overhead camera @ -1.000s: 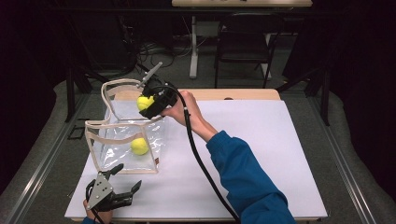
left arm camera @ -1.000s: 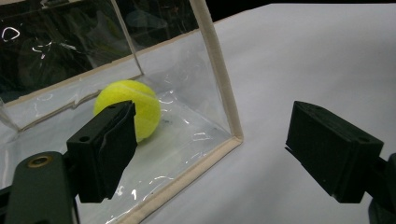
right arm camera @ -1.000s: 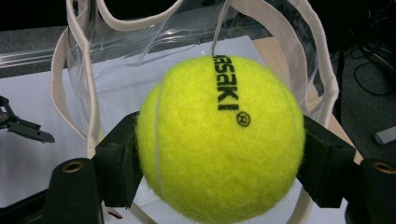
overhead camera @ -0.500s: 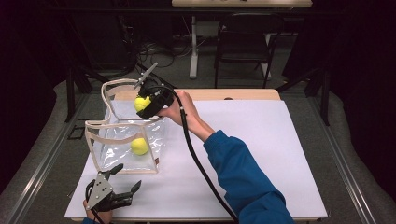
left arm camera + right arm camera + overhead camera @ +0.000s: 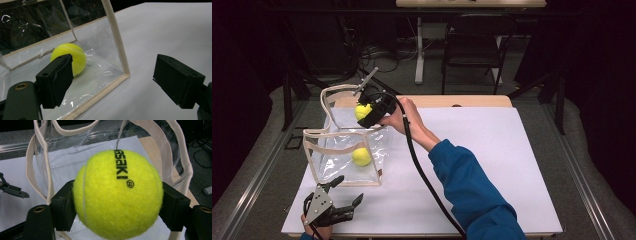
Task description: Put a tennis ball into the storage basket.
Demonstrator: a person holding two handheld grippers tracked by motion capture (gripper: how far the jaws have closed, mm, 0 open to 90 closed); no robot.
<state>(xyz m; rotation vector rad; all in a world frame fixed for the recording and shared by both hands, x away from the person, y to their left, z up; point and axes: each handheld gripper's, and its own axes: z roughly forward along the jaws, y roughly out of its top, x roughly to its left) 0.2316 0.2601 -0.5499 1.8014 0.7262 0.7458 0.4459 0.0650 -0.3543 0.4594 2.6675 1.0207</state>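
Right tongs (image 5: 117, 205) clamp tennis ball (image 5: 117, 195).

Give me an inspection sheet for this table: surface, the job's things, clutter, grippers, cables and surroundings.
Surface: white table, wooden strip at its far edge.
Job's things: clear bag with beige trim, standing open; one tennis ball inside it; second tennis ball held above the bag's opening.
Clutter: nothing seen.
Grippers: right gripper shut on the second ball; left gripper open, low by the bag's near corner, holding nothing.
Cables: black cable trails from the right gripper across the table.
Surroundings: dark room, chair, floor cables beyond.
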